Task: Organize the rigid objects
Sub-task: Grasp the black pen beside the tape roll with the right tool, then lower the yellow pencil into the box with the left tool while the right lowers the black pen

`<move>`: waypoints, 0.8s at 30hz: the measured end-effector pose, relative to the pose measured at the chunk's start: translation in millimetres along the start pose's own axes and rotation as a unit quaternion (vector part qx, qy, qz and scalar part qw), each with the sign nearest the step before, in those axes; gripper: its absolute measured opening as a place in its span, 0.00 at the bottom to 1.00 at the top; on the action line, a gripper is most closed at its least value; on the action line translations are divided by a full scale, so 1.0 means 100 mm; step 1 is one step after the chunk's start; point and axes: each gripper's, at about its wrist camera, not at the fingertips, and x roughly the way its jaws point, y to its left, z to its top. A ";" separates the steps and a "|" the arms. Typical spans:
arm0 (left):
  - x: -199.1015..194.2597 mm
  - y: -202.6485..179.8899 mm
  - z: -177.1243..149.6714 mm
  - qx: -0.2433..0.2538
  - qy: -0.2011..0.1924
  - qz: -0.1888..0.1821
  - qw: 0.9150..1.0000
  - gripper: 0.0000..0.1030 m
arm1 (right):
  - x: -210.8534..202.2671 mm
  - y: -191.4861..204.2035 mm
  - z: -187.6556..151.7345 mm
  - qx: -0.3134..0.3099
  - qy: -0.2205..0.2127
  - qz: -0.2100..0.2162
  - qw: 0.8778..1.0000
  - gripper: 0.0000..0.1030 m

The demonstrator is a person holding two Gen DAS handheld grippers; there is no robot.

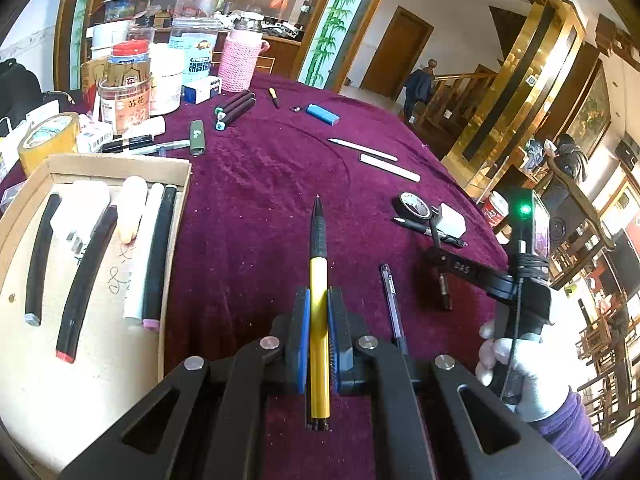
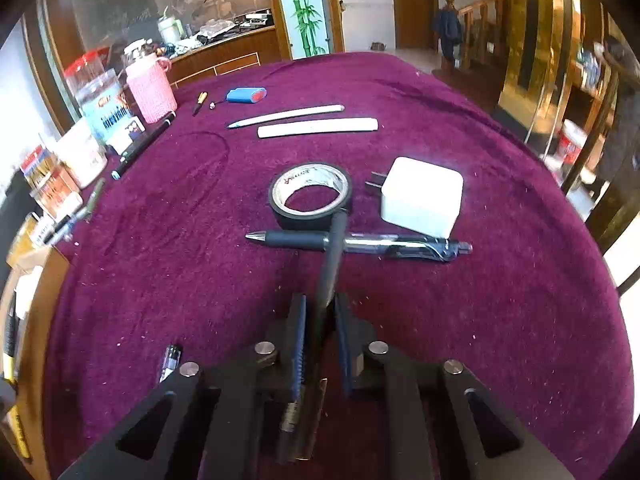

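Yellow pen: the yellow pen (image 1: 319, 312) lies lengthwise between the pads of the left gripper (image 1: 319, 300), black grip section and tip pointing forward above the purple tablecloth (image 1: 260, 208).
Left tongs: clenched on the pen's yellow barrel.
Handling: likely light, stiff and smooth-sided; a hold on the barrel near its middle should keep it from pivoting, though a round plastic body may slide along the pads.
Right tongs: the right gripper (image 2: 322, 316) is clamped on a slim black pen (image 2: 334, 256), which sticks forward and upward.
Destination: the cardboard tray (image 1: 24, 208) to the left holds markers and pens laid side by side; there looks to be bare floor toward its near end.
Nearby loose items: a clear-barrelled pen (image 1: 391, 300) just right of the left gripper; further out a black tape roll (image 2: 311, 194), a white charger (image 2: 420, 200) and a black-grip pen (image 2: 356, 243).
Risk: knocking the rows in the tray when lowering.
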 end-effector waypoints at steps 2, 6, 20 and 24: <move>-0.03 0.03 -0.01 -0.003 -0.002 -0.001 1.000 0.08 | -0.05 -0.06 -0.02 0.012 0.003 0.017 1.000 0.09; -0.10 0.06 -0.04 -0.008 -0.008 -0.003 1.000 0.08 | -0.24 -0.13 -0.08 0.018 -0.009 0.038 0.999 0.09; -0.46 0.17 -0.13 -0.019 -0.041 -0.010 0.999 0.08 | -0.90 0.26 -0.13 0.003 -0.035 0.151 0.988 0.10; -0.59 0.24 -0.17 -0.025 -0.052 -0.005 0.998 0.08 | -1.03 0.50 -0.16 -0.013 -0.031 0.186 0.982 0.10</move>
